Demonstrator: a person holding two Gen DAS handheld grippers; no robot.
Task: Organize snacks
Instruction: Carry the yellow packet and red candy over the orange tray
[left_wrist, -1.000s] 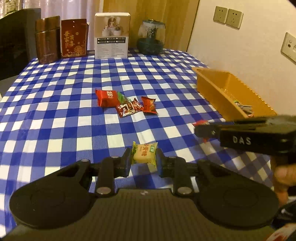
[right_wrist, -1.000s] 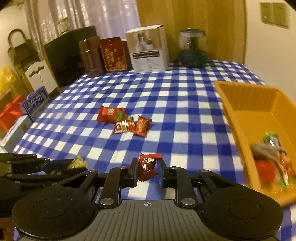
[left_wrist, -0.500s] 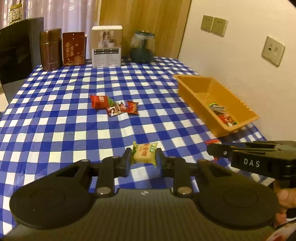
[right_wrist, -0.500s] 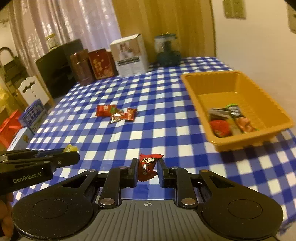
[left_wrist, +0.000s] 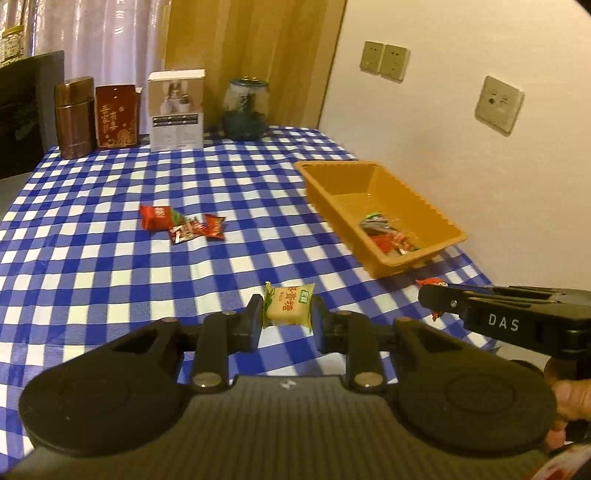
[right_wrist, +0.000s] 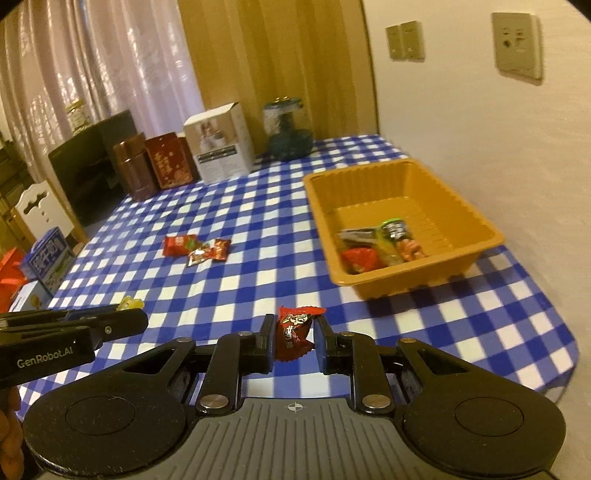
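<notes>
Both grippers have lifted off the checked tablecloth, the left gripper pinching a yellow candy, the right gripper a red snack packet, bound for release over the orange tray.

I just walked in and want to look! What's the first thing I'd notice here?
Two grippers each pinch a sweet over the blue checked cloth: the left gripper a yellow candy, the right gripper a red candy. By the wall sits an orange tray with snacks; three red packets lie mid-table.
</notes>
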